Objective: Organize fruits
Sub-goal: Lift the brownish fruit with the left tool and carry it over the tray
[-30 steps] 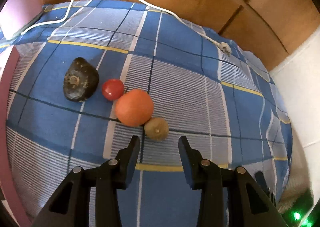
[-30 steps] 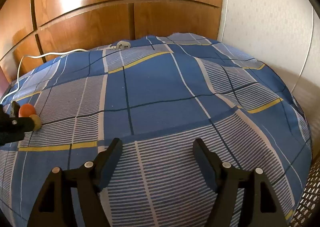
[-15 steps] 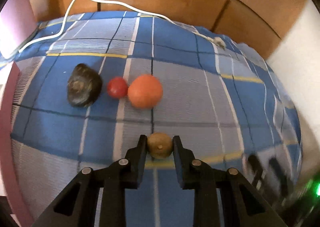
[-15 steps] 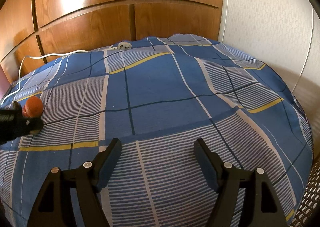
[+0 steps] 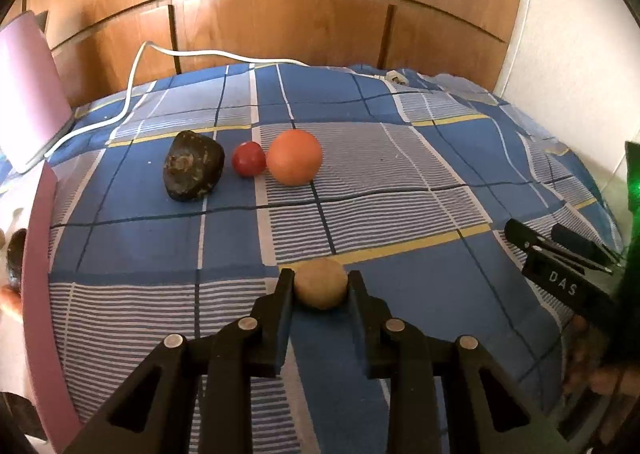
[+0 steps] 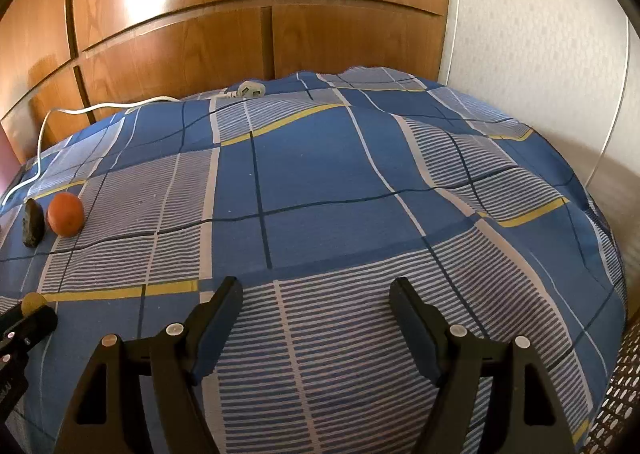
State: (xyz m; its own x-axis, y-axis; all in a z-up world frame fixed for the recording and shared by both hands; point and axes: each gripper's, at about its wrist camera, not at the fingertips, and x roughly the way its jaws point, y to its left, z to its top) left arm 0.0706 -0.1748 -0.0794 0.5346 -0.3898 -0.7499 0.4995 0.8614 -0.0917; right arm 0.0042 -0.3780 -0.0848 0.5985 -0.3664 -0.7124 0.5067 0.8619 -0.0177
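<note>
My left gripper (image 5: 321, 281) is shut on a small brown kiwi (image 5: 320, 283) and holds it above the blue checked bedspread (image 5: 400, 182). Beyond it lie an orange (image 5: 295, 157), a small red tomato (image 5: 249, 159) and a dark avocado (image 5: 192, 165) in a row on the cloth. My right gripper (image 6: 316, 296) is open and empty over the bedspread (image 6: 320, 182). In the right wrist view the orange (image 6: 66, 213) and avocado (image 6: 33, 222) sit at far left, and the left gripper with the kiwi (image 6: 32, 301) shows at the left edge.
A white cable (image 5: 136, 66) and plug (image 5: 394, 75) lie at the far edge by the wooden panels (image 5: 280, 14). A pink-rimmed container (image 5: 36, 274) stands at the left. The right gripper (image 5: 560, 254) shows at right. A white wall (image 6: 540, 34) bounds the right.
My left gripper closed on the kiwi, lifted it and drew it back from the orange. The right gripper stayed almost still.
</note>
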